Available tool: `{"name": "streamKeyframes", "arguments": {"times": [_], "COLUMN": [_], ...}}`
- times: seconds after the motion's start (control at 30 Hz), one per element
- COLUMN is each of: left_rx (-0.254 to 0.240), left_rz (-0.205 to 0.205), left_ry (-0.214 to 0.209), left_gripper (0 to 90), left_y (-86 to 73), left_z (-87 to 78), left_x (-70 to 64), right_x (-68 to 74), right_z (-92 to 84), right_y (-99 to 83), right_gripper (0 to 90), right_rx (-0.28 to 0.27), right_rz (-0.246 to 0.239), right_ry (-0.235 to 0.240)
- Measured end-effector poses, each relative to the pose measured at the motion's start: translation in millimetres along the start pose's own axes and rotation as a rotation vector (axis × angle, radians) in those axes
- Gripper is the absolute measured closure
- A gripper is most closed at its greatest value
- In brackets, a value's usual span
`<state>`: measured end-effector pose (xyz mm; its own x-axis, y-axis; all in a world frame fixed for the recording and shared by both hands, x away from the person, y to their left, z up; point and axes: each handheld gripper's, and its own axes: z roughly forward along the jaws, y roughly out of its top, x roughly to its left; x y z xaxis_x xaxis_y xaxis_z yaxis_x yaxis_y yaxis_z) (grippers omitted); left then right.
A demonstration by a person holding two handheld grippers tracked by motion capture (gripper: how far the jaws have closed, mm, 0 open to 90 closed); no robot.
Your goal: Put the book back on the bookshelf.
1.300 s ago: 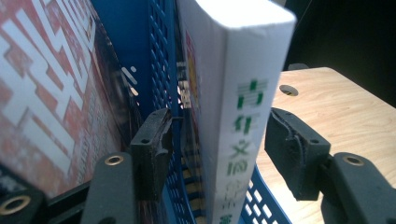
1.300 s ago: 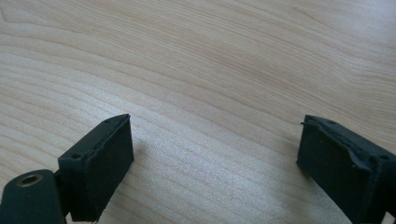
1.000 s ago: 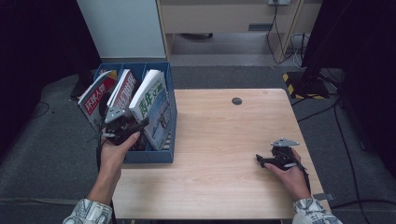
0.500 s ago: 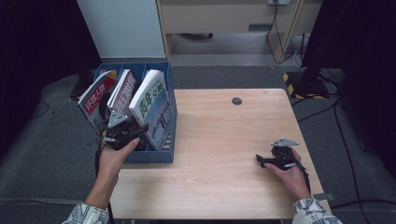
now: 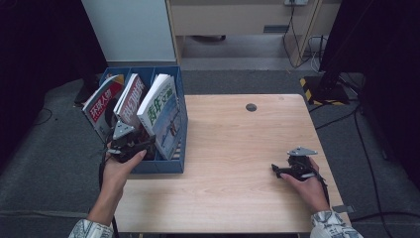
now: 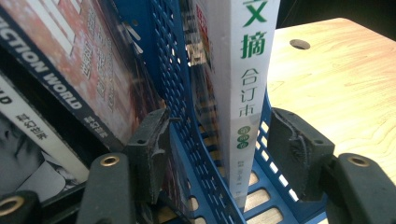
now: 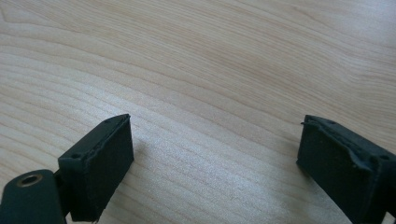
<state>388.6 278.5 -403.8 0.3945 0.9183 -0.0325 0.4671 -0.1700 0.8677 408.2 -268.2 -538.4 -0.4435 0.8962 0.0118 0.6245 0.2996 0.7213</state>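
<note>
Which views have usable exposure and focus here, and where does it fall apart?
High view: table evenly lit, surrounding floor falls into near black, overall soft. Left gripper view: white magazine spine sharp, blue file rack readable, lower left dark. Right gripper view: wood grain crisp, mild sheen, jaw shadows soft.

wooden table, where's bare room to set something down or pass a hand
Nearly the whole light wooden table is free: the broad stretch between the blue plastic magazine rack at its left edge and the right gripper near the right edge, and back to the small round hole. The rack is crowded: three magazines, with the left gripper at the white green-lettered magazine.
</note>
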Motion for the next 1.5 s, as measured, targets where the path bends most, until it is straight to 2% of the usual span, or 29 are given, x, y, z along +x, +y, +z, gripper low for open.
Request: {"name": "streamKeyframes", "arguments": {"times": [0.3, 0.47, 1.03, 1.37, 1.5], "left_rx": [0.003, 0.009, 0.019, 0.036, 0.042], "left_rz": [0.01, 0.031, 0.044, 0.041, 0.055], "left_ry": [-0.009, -0.012, -0.033, -0.058, -0.07], "left_gripper": [39.5, 39.5, 38.9, 30.6, 28.1], "left_y": [-3.1, -3.9, -5.8, -7.7, -7.9], "left_z": [-1.5, -4.0, -3.2, -3.0, -4.4], "left_x": [-2.9, -5.9, -10.6, -12.0, -14.1], "right_x": [0.0, 0.0, 0.0, -0.1, -0.2], "right_z": [0.0, 0.0, 0.0, 0.1, 0.1], "right_y": [0.0, 0.0, 0.0, 0.0, 0.0], "right_gripper": [10.7, 10.7, 10.6, 10.6, 10.6], "right_rx": [0.0, 0.0, 0.0, -0.001, -0.001], "right_rz": [0.0, 0.0, 0.0, -0.001, -0.002], "right_ry": [0.0, 0.0, 0.0, 0.0, 0.0]}}
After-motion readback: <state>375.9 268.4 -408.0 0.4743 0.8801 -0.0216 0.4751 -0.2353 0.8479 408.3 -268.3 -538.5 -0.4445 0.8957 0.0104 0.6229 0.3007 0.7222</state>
